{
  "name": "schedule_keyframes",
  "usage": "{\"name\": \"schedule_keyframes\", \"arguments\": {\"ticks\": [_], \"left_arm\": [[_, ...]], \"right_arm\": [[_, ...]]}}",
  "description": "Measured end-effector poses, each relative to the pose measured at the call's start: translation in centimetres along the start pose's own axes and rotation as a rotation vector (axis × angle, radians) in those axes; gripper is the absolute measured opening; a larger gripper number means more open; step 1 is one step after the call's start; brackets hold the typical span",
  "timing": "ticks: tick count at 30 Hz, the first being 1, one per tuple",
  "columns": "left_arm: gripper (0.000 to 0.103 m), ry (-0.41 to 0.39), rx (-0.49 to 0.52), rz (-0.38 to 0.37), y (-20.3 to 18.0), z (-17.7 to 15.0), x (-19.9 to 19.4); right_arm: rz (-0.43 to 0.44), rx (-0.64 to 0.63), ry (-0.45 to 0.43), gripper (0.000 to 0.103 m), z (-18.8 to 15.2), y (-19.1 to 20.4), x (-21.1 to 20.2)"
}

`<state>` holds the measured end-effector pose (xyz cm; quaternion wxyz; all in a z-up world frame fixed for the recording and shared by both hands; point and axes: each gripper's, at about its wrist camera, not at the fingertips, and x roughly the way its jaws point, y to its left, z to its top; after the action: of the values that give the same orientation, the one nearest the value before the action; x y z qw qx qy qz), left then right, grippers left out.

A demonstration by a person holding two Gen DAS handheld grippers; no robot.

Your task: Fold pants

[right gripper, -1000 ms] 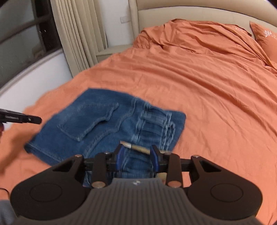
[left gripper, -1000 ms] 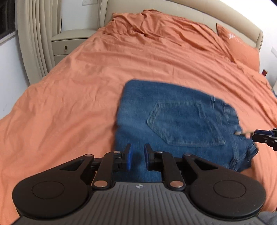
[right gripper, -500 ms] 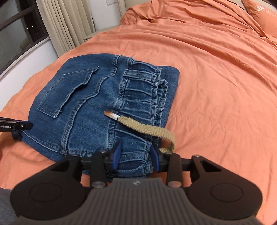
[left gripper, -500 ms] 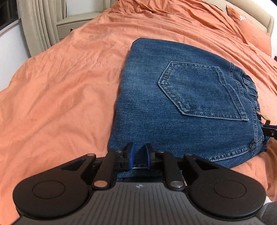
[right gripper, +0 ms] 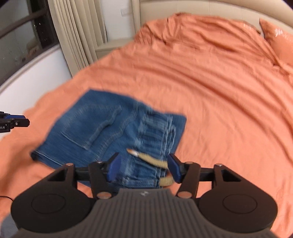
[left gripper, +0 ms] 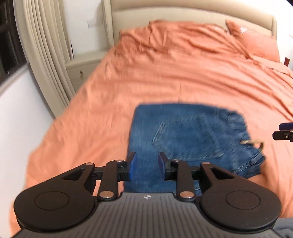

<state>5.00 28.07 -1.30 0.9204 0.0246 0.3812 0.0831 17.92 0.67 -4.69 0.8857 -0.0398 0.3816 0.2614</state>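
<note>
The blue denim pants (left gripper: 186, 135) lie folded into a compact rectangle on the orange bed, back pocket up; they also show in the right wrist view (right gripper: 109, 131). A tan drawstring (right gripper: 152, 159) lies on the waistband end. My left gripper (left gripper: 146, 164) is open and empty, above the near left edge of the pants. My right gripper (right gripper: 143, 167) is open and empty, above the waistband end, with the drawstring between its fingers. Each gripper's tips show at the edge of the other's view. Both views are blurred.
The orange bedspread (left gripper: 164, 73) is rumpled toward the beige headboard (left gripper: 183, 11). An orange pillow (left gripper: 256, 42) lies at the far right. A nightstand (left gripper: 82, 67) and curtains (left gripper: 45, 55) stand left of the bed.
Both grippers have opened, let go of the pants' near edge and pulled back and up. The folded pants now lie flat and farther off.
</note>
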Motion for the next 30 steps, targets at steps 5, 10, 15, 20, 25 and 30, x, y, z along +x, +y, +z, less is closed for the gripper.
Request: {"name": "schedule_keyframes", "arguments": {"ticks": [5, 10, 15, 20, 25, 30], "left_arm": [[0.057, -0.117, 0.026, -0.02, -2.1, 2.0, -7.1], [0.087, -0.283, 0.057, 0.036, -5.3, 1.9, -14.0], [0.099, -0.403, 0.047, 0.128, -8.9, 0.0, -19.1], [0.103, -0.433, -0.025, 0.14, -11.3, -3.3, -20.1], [0.103, -0.351, -0.105, 0.133, -12.3, -6.3, -17.2], [0.103, -0.276, -0.153, 0.151, -13.1, -8.4, -13.3]], "right_arm": [[-0.004, -0.019, -0.112, 0.067, 1.4, 1.6, -7.6], [-0.032, -0.037, -0.223, 0.08, 0.4, 3.7, -14.6], [-0.021, -0.073, -0.33, 0.081, -2.9, 6.0, -19.8], [-0.075, -0.017, -0.415, 0.081, -6.9, 7.5, -22.5], [-0.148, 0.053, -0.433, 0.081, -10.7, 8.4, -22.0], [-0.172, 0.117, -0.388, 0.081, -12.5, 8.4, -18.4]]}}
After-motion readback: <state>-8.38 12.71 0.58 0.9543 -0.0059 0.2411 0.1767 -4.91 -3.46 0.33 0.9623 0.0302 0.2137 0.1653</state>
